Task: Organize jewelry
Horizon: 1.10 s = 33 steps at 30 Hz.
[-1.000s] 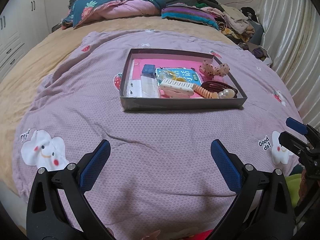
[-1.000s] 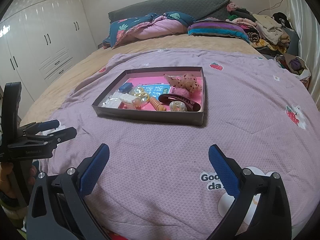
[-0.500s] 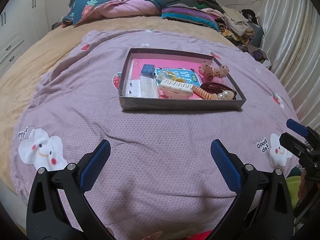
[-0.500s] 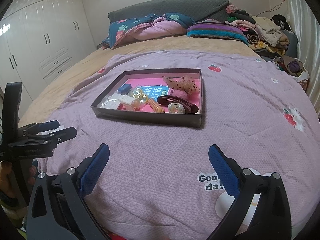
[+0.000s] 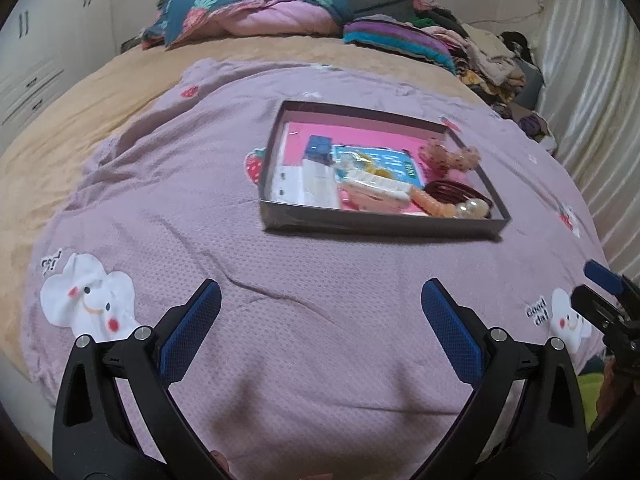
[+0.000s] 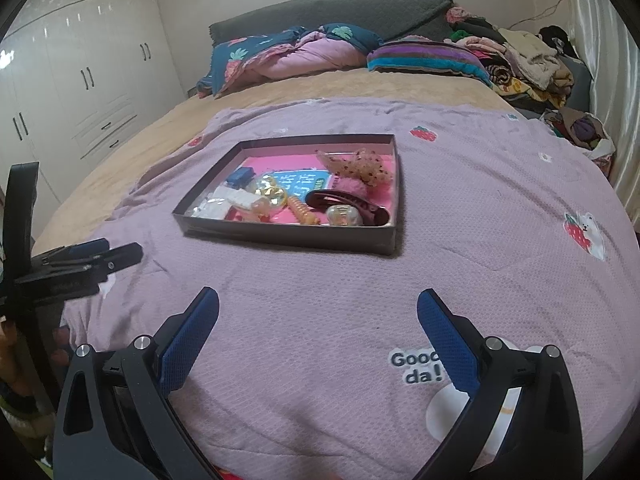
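Note:
A shallow dark box (image 5: 376,224) with a pink floor sits on the purple bed cover; it also shows in the right wrist view (image 6: 288,236). It holds hair and jewelry pieces: a dark red hair clip (image 6: 348,202), an orange spiral tie (image 6: 304,214), a pearly bead (image 5: 472,210), a spotted scrunchie (image 6: 366,166), a blue card (image 5: 384,162), a white comb clip (image 5: 376,186). My left gripper (image 5: 320,332) is open and empty, well short of the box. My right gripper (image 6: 318,336) is open and empty, also short of it.
The purple cover (image 5: 280,280) has cartoon prints and lies over a tan blanket (image 5: 60,128). Pillows and quilts (image 6: 304,52) lie at the headboard. A clothes pile (image 6: 528,68) and curtain are on the right, white wardrobes (image 6: 72,80) on the left.
Both grippers have drifted slightly; the box sits a little further right in the left wrist view. Both stay open and empty.

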Each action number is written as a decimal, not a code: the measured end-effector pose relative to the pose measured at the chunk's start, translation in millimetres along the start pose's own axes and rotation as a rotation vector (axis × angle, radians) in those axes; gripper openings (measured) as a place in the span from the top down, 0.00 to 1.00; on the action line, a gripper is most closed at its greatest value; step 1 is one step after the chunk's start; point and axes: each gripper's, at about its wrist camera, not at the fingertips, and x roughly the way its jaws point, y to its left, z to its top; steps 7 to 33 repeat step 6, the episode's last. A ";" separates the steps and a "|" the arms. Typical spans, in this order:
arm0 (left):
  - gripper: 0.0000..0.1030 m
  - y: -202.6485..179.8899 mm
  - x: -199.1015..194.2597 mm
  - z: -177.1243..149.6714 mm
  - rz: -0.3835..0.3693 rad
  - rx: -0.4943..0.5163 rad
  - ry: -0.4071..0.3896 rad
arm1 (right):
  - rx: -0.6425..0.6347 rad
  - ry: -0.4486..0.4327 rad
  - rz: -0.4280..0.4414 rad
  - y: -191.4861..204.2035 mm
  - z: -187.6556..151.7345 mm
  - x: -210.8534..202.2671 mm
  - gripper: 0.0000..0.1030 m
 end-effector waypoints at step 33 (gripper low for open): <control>0.09 51.9 35.0 21.7 0.105 -0.093 0.033 | 0.073 0.014 -0.081 -49.6 9.6 28.2 0.04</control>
